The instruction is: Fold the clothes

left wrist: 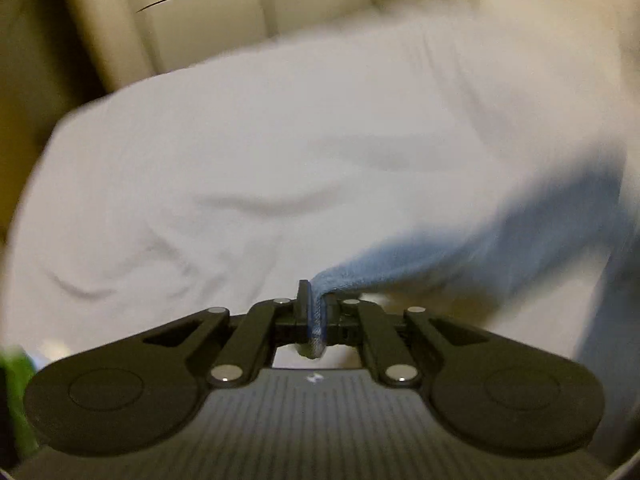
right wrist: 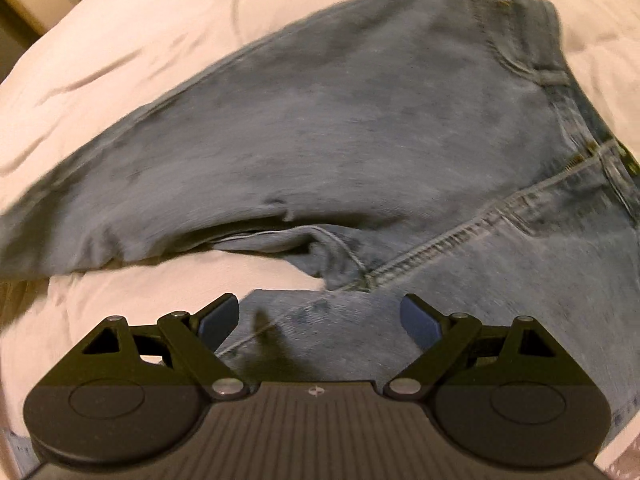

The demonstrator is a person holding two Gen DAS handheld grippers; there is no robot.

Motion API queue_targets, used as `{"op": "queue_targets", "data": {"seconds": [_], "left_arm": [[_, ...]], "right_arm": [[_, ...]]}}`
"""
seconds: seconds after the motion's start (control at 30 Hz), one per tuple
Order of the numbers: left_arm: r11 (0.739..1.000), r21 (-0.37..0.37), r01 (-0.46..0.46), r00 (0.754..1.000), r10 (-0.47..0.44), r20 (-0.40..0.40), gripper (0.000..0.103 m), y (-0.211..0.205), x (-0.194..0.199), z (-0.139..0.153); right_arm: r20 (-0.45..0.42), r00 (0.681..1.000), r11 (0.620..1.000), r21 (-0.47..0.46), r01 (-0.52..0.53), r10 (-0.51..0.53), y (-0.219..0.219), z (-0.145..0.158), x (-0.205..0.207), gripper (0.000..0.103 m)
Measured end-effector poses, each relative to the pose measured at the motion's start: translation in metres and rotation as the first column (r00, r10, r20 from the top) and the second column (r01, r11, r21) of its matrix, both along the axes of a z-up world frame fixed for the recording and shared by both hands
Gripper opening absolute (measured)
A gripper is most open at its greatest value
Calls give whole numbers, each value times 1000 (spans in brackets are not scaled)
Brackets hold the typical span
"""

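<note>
A pair of blue jeans (right wrist: 340, 128) lies across a white bed sheet (right wrist: 132, 28), waistband at the upper right and one leg stretching to the left. My right gripper (right wrist: 320, 318) hovers open just above the crotch seam, with denim under it and nothing between its fingers. In the left wrist view my left gripper (left wrist: 314, 312) is shut on a hem edge of the jeans (left wrist: 480, 236). The blue cloth trails from it to the right, lifted off the white sheet (left wrist: 240, 160).
The bed's far edge curves along the upper left in the left wrist view, with a pale wall or cabinet (left wrist: 208, 12) behind it. A green object (left wrist: 16, 384) shows at the lower left edge. The sheet is wrinkled.
</note>
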State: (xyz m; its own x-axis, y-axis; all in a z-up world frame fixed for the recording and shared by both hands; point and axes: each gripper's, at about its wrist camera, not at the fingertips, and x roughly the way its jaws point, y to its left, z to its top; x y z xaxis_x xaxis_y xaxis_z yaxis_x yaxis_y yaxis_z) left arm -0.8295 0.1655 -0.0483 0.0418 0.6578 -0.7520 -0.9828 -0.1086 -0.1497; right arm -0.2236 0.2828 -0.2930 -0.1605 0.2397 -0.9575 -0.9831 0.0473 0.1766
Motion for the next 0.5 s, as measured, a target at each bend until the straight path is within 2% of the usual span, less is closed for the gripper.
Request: {"op": "queue_targets", "data": {"seconds": [0.03,0.07,0.13,0.2,0.3,0.4,0.43,0.5], "left_arm": [[997,41,-73,990,67,128,4,4,-14,25],[990,45,-136,970,124,211,5,14,-26,36],[966,-57,-253,928,259,269,11,51,-46,25],[925,-190,-328,892,370,260,12,85,-62,-9],[839,-375,-395,845,492,211,15,106,-79,-83],[807,-448,-384,812,526,252,19,91,-80,-139],[803,-457,-381,812,528,250,19,84,-75,-154],[809,-448,-380,831,511,218,20,78,-70,-174]], "right_arm": [[-2,1000,1000,-3,12,-12,0,-1,2,89],[-3,1000,1000,-2,12,-12,0,0,1,89],[-5,1000,1000,1,9,-9,1,1,0,89],[-6,1000,1000,3,6,-6,1,2,-1,89],[-9,1000,1000,7,2,-2,2,3,-3,89],[-10,1000,1000,21,18,-18,1,7,2,90],[-12,999,999,29,32,-32,0,9,4,90],[-13,999,998,45,42,-42,3,11,4,90]]}}
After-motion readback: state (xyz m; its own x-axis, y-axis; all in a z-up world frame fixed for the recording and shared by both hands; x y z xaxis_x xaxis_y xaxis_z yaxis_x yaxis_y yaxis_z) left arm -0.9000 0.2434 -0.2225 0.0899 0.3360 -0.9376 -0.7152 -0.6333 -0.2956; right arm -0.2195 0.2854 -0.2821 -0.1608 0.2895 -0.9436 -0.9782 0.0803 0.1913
